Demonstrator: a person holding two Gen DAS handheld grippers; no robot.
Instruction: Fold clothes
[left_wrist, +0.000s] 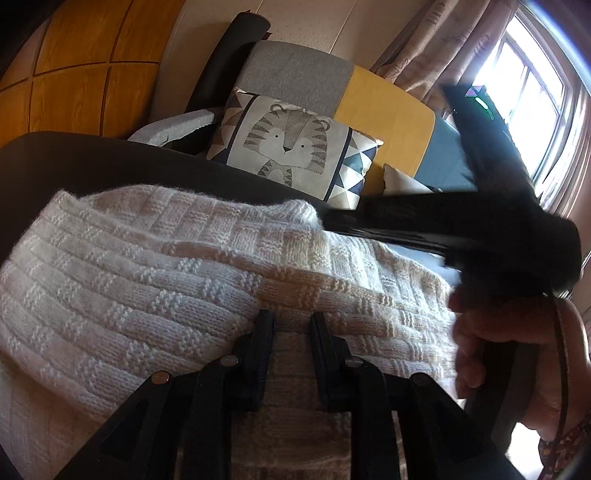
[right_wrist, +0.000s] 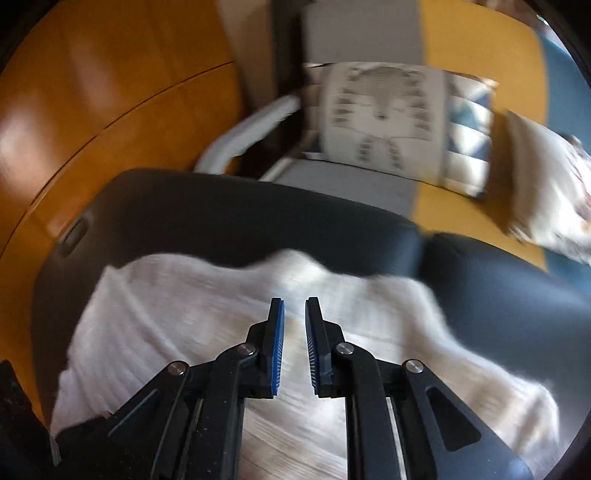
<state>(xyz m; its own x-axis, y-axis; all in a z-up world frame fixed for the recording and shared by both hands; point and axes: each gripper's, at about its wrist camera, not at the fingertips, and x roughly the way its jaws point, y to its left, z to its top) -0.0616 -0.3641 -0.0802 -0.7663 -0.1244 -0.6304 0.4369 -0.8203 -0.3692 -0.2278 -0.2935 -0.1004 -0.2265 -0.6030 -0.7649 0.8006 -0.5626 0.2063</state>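
Cream knit sweater (left_wrist: 166, 280) lies spread, partly bunched, on the dark table (left_wrist: 110, 158). Left gripper (left_wrist: 291, 325) hovers over it, jaws slightly apart, nothing clamped; right gripper (right_wrist: 294, 306) is blurred above the knit, jaws narrowly parted, empty. Risks: grippers collide over the cloth; loose knit snags or drags off.

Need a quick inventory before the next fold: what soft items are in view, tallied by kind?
White knit garments: 1, the white knit sweater lying on the dark table.
Cushions: 2, the tiger-print cushion and a pale cushion beside it on the sofa.
Total: 3
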